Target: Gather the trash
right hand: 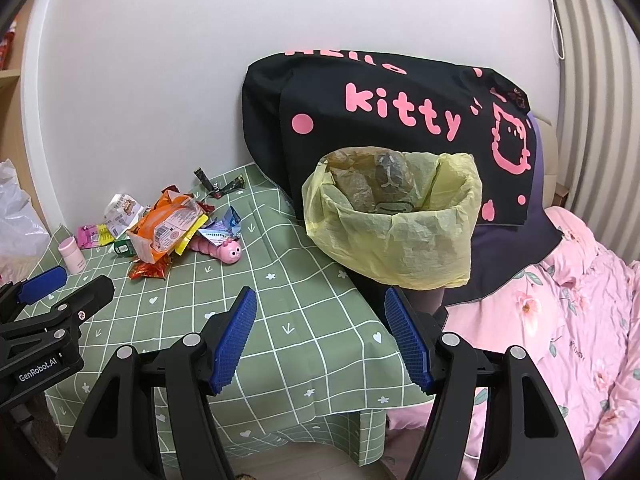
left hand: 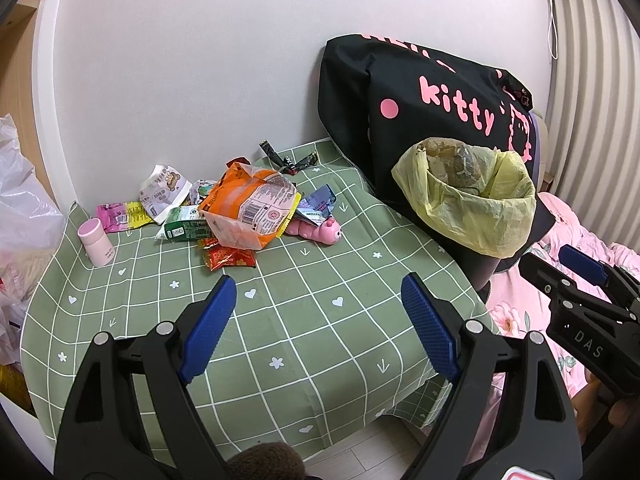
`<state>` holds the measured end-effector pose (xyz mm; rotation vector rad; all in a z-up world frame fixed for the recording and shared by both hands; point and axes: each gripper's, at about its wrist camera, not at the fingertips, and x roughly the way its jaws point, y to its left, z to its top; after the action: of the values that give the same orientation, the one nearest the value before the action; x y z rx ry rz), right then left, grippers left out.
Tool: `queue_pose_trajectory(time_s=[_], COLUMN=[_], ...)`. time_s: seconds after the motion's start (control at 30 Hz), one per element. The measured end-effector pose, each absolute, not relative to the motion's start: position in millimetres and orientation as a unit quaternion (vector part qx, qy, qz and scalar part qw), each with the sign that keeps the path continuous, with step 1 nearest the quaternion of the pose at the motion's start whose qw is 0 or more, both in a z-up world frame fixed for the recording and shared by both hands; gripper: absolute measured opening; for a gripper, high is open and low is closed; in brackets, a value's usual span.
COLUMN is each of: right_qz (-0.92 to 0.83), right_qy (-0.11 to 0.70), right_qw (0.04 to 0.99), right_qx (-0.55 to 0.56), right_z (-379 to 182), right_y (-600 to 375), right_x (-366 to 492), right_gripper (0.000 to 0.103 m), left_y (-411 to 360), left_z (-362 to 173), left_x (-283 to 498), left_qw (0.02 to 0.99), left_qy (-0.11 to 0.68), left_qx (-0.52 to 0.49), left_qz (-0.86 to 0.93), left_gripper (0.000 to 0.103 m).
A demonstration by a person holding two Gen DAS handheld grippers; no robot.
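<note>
A heap of snack wrappers lies at the far side of the green checked tablecloth (left hand: 320, 280), topped by a large orange and clear bag (left hand: 248, 204) (right hand: 168, 220). A red wrapper (left hand: 230, 258) lies at the heap's front. A bin lined with a yellow bag (left hand: 468, 196) (right hand: 394, 220) stands at the table's right edge. My left gripper (left hand: 320, 328) is open and empty above the near part of the table. My right gripper (right hand: 320, 340) is open and empty, near the bin's base; it also shows in the left wrist view (left hand: 580, 276).
A pink caterpillar toy (left hand: 320, 232) lies right of the heap and a small pink bottle (left hand: 96, 242) left of it. A black Hello Kitty cloth (right hand: 400, 112) hangs behind the bin. A pink floral quilt (right hand: 560, 320) is at right. White plastic bags (left hand: 20, 200) sit at left.
</note>
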<state>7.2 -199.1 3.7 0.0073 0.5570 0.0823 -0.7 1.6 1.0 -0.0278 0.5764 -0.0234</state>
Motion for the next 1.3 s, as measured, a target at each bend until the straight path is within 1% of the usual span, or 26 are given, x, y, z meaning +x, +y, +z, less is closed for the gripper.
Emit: queue_pose_trajectory(time_s=[0.47, 0.7, 1.0, 1.2, 1.3], right_qz=[0.041, 0.046, 0.105, 0.171, 0.195], right_qy=[0.275, 0.273, 0.281, 0.289, 0.290], right_qw=[0.961, 0.961, 0.954, 0.941, 0.936], right_qx=[0.003, 0.007, -0.007, -0.042, -0.047], right_z=[3, 2, -6, -18, -24], right_y=[-199, -207, -180, -135, -113], right_x=[7, 15, 64, 116, 141], right_gripper=[0.063, 0.063, 0.063, 0.063, 0.063], left_y=[2, 20, 78, 121, 141], left_z=[1, 1, -16, -28, -31], left_x=[0, 7, 35, 66, 87], left_qw=[0.959, 0.960, 0.952, 0.945, 0.944], left_qy=[0.283, 0.281, 0.297, 0.312, 0.310], left_qx=[-0.015, -0.021, -0.050, -0.069, -0.076], left_qz=[-0.010, 0.008, 0.048, 0.075, 0.084], left_gripper=[0.080, 0.080, 0.080, 0.080, 0.083])
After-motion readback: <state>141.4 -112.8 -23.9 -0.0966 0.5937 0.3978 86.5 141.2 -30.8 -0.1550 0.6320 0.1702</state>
